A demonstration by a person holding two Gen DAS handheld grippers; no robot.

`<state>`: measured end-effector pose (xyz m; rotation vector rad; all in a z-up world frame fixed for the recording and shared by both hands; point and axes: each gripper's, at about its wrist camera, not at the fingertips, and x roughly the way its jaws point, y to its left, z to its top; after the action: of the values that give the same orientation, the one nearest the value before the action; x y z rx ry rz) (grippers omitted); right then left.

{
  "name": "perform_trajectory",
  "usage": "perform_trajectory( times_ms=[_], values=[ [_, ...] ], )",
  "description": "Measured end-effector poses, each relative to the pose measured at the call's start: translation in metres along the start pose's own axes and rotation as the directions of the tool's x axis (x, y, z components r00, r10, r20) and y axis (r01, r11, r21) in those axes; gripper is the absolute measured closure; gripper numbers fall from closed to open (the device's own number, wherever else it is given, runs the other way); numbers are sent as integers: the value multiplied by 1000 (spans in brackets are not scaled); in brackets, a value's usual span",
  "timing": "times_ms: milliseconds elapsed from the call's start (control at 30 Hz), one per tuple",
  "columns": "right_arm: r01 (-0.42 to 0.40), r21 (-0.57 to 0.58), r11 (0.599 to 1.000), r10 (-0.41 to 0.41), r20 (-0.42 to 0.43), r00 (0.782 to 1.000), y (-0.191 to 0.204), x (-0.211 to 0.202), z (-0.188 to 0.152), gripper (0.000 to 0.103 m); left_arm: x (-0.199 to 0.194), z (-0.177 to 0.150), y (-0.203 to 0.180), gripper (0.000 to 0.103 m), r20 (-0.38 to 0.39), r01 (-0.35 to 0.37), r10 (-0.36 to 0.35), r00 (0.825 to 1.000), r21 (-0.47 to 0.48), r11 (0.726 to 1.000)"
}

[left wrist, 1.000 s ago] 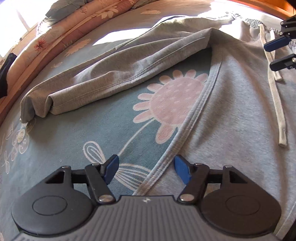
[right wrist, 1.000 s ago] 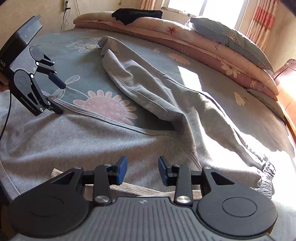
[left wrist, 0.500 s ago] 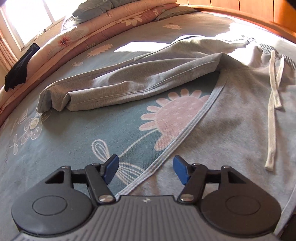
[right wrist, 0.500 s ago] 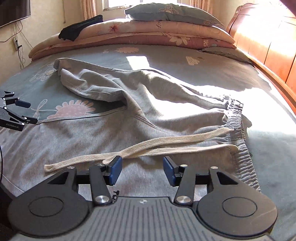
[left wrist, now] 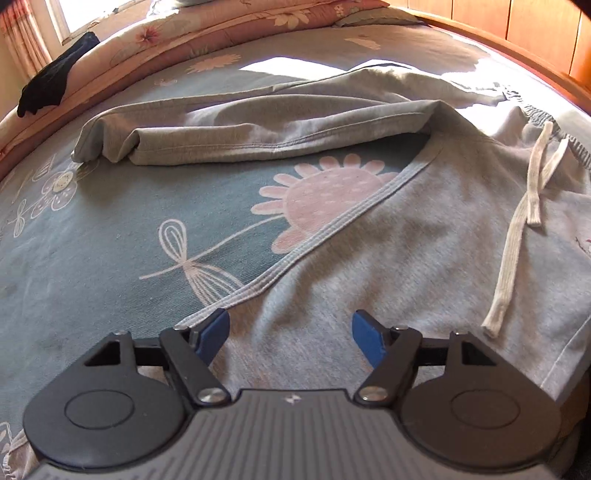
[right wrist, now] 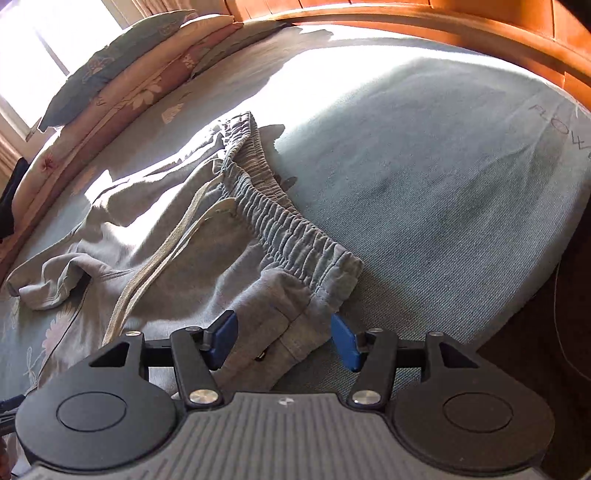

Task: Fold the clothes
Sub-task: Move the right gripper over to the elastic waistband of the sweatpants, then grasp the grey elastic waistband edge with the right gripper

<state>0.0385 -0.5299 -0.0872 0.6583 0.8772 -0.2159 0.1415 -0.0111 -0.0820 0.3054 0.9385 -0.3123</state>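
Grey sweatpants lie spread on the bed, one leg stretched away to the far left, the other running under my left gripper. That gripper is open just above the near leg's fabric, beside its seam edge. A pale drawstring trails across the pants at right. In the right wrist view the gathered waistband runs diagonally, and my right gripper hangs open over the waistband's near corner, holding nothing. The drawstring lies left of it.
The bed has a blue-grey cover with a pink flower print. Folded quilts and pillows line the far side, with a dark garment on them. A wooden bed frame curves around the right edge.
My right gripper has swung right, from the drawstring to the waistband's corner. The left gripper has drifted right over the near leg. Both stayed open.
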Motion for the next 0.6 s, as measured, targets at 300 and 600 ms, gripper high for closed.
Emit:
perform_trajectory(
  times_ms=[300,600],
  values=[
    [10,-11,1000,-9,84,996,-4,23,5,73,-26,5,-85,27,24,273,-280,960,156,949],
    [117,-102,988,-110,73,991,-3,12,13,63,-4,-8,-127,25,-99,331,-317,943,199,922]
  ],
)
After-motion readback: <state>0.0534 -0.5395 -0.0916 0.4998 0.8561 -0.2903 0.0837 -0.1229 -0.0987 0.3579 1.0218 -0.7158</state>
